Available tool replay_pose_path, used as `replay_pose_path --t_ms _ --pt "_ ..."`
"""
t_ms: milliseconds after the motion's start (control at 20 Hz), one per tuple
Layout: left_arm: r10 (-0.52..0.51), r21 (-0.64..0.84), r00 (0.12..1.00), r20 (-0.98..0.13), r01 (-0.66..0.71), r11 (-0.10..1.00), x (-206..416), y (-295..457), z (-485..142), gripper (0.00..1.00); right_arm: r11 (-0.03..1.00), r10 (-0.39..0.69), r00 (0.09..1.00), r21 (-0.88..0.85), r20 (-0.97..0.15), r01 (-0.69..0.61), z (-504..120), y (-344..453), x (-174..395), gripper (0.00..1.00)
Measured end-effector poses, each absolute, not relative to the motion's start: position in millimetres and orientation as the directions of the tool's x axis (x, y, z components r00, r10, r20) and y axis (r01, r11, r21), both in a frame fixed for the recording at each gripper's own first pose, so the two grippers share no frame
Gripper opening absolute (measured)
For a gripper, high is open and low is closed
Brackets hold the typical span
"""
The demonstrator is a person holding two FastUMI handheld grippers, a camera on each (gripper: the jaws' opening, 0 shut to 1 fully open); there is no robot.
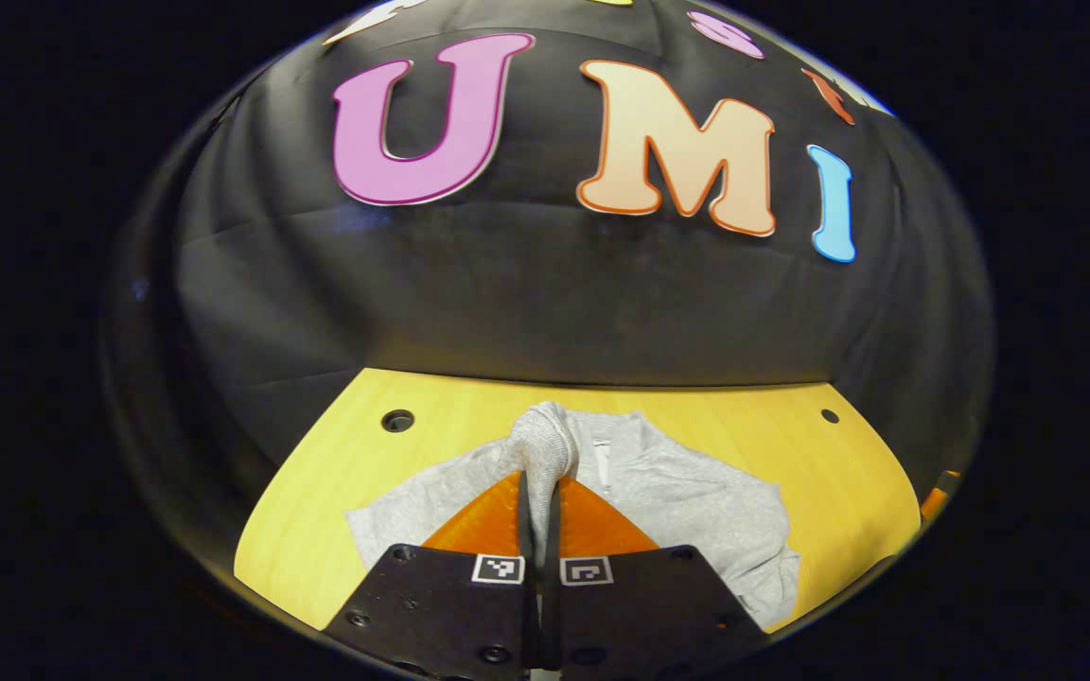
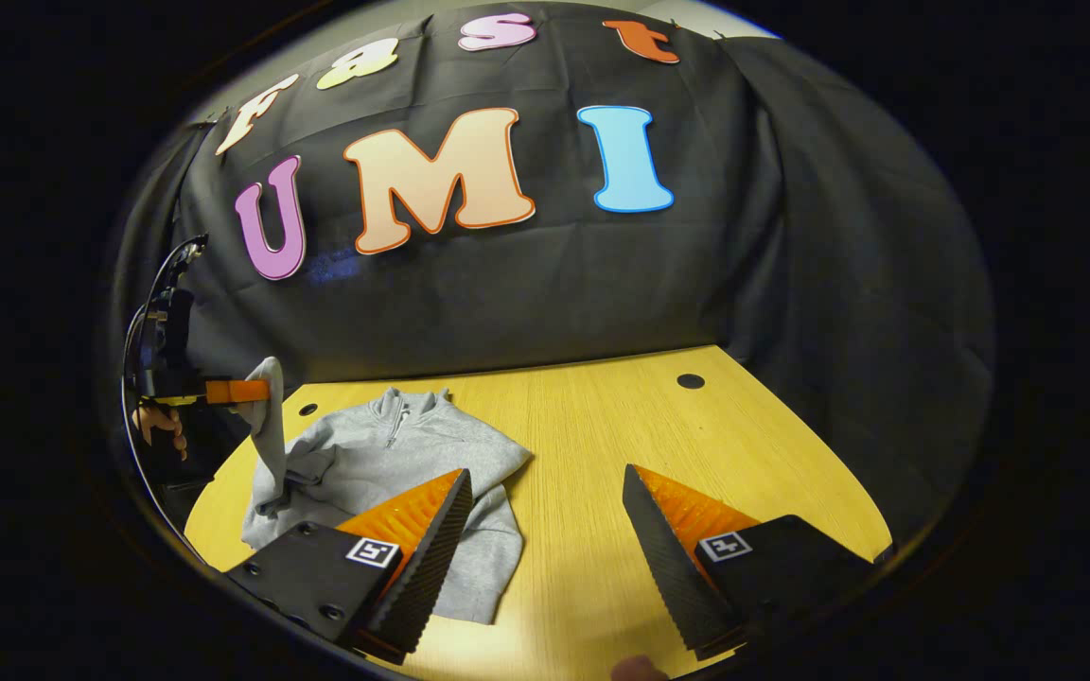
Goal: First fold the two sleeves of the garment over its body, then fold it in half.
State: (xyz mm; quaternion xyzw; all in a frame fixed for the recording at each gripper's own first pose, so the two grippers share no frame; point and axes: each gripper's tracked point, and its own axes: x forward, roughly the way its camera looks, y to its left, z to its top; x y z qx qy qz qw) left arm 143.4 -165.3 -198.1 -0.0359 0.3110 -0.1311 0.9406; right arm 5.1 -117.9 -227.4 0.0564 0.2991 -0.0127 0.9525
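The left gripper (image 1: 539, 492) has its jaws clenched on 1 sleeve (image 1: 545, 445), lifted to fold over the garment (image 2: 413, 454); the right gripper (image 2: 545, 530) waits with jaws released above the desk (image 2: 696, 445).

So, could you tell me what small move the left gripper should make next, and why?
Probably carry the lifted sleeve across over the sweater's body and lower it there. The left gripper is shut on the sleeve's cuff, holding it above the table, while the right gripper is open and holds nothing.
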Motion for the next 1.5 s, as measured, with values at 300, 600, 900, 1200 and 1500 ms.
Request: replay_pose_path --t_ms 300,600,900,1200,1500 --pt "-0.345 -0.175 0.730 -0.591 0.301 0.937 134.6 -233.8 -205.7 0.00 0.993 -0.012 0.816 0.088 -0.579 0.077 -228.4 -137.9 -16.5 0.99" --pt "-0.419 -0.165 0.690 -0.590 0.405 0.899 127.2 -311.8 -212.0 0.02 0.992 -0.026 0.803 0.082 -0.596 0.092 -234.5 -157.5 -37.1 0.99" --pt "-0.436 -0.144 0.643 -0.630 0.455 0.879 121.3 -359.4 -237.2 0.00 0.990 -0.035 0.798 0.086 -0.601 0.109 -236.3 -173.4 -46.9 0.99" --pt "-0.460 -0.159 0.605 -0.650 0.484 0.861 110.4 -375.4 -256.9 0.10 0.990 -0.018 0.789 0.099 -0.614 0.100 -243.7 -170.9 -46.4 0.99" --pt "-0.467 -0.162 0.685 -0.560 0.462 0.872 113.3 -332.8 -220.1 0.94 0.991 0.016 0.798 0.114 -0.602 0.066 -249.1 -144.2 -28.2 0.99"
